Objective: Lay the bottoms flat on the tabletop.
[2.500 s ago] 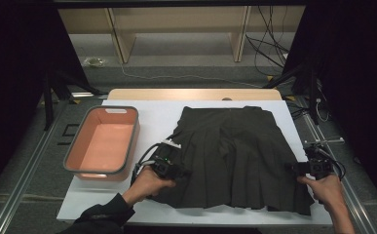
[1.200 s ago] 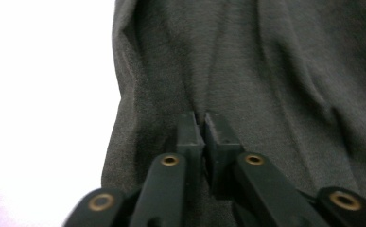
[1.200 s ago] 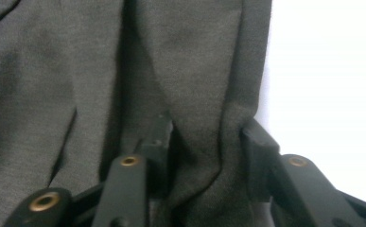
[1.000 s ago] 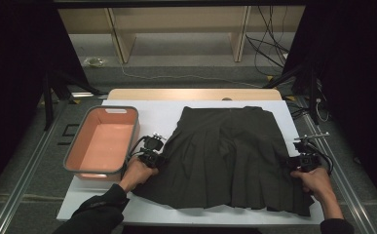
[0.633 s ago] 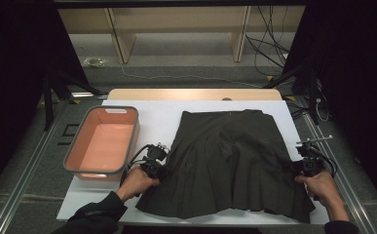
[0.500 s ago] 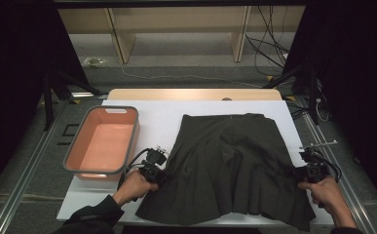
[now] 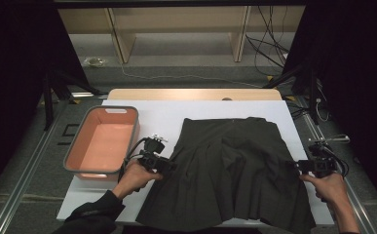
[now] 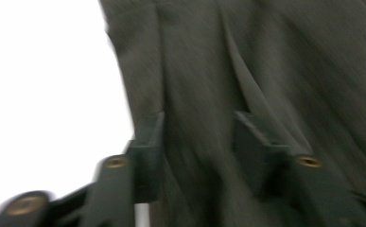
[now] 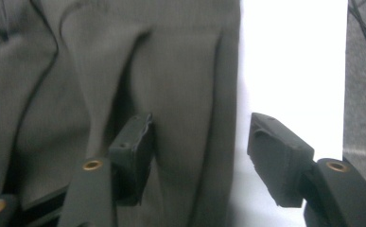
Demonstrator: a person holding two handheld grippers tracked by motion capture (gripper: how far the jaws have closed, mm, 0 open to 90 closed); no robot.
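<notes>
Left gripper just released, jaws parted over left edge of dark grey pleated fabric skirt; right gripper likewise just opened at right edge. Skirt spread flat on white table. Judged light, limp, prone to creasing; best gripped at side hems. Salmon plastic bin at left: empty.

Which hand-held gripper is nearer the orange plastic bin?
Left. The left hand-held gripper sits just right of the orange plastic bin, at the dark pleated skirt's left edge; the right hand-held gripper is across the skirt.
</notes>
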